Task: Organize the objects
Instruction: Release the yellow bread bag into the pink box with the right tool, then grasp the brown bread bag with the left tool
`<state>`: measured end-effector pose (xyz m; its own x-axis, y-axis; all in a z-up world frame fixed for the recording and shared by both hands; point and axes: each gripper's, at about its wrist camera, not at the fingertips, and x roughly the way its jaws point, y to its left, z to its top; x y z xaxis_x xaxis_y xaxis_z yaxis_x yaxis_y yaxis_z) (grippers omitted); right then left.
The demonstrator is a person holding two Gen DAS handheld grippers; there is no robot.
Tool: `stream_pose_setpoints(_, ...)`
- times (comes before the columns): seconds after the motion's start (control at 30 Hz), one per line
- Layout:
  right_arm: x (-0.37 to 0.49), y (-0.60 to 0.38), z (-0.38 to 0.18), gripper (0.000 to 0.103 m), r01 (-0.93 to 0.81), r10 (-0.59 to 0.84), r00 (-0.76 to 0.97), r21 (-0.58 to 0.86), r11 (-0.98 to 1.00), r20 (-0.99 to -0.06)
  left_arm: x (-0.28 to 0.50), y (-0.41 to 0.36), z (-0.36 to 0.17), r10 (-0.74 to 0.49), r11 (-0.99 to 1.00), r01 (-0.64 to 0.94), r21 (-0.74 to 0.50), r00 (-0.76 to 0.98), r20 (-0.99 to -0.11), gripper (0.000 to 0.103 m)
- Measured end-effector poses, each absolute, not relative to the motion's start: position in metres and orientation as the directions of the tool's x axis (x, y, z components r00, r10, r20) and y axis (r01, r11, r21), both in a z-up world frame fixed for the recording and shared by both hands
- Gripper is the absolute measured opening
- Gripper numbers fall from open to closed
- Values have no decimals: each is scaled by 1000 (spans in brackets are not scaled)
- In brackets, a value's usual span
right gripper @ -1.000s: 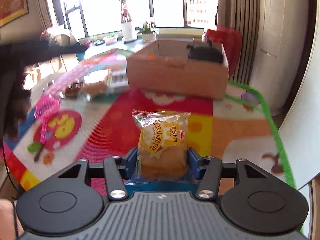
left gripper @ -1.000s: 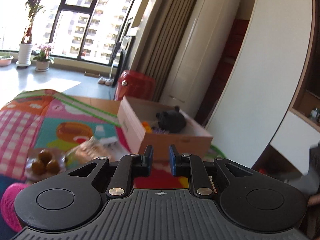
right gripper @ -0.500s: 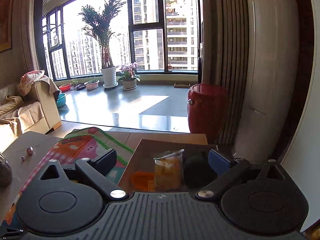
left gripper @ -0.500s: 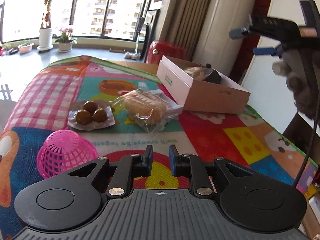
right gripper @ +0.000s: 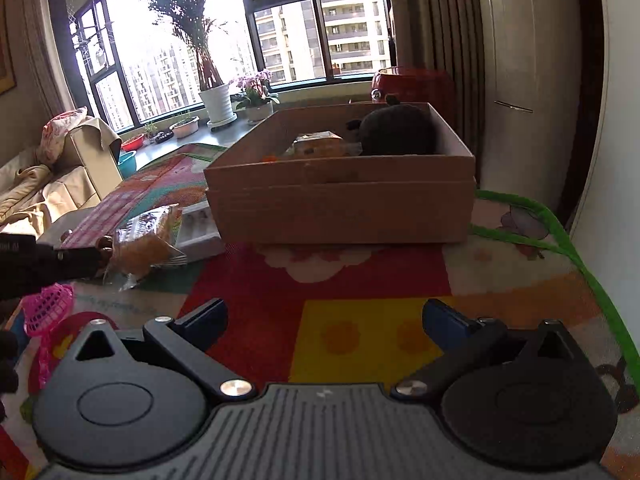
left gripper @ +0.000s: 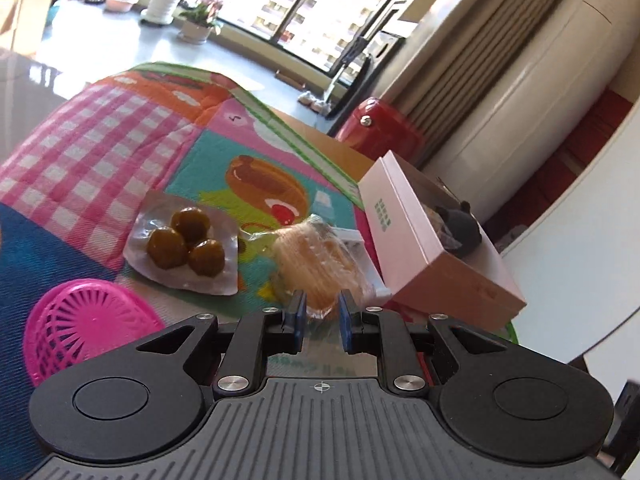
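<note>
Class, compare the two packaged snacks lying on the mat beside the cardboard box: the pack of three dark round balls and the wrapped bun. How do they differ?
The pack of balls is flat, with three separate small brown-green spheres; the wrapped bun is one pale golden, domed piece. The pack lies farther from the cardboard box; the bun lies next to it. The left gripper points at the bun, not the pack. Both are sealed in clear plastic on the mat.
</note>
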<state>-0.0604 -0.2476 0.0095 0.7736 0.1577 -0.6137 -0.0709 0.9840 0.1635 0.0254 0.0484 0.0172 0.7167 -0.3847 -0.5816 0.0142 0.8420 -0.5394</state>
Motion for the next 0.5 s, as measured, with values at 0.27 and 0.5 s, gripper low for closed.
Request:
stream_pose_setpoints(0.27, -59, -233, 9, 103, -123, 171, 755, 120, 985, -633, 73, 20, 16, -268, 885, -71, -460, 728, -630, 41)
stream_pose_setpoints(0.5, -60, -223, 7, 103, -150, 159, 754, 69, 986, -637, 91, -17, 13, -149, 978, 21, -207, 765, -626, 67)
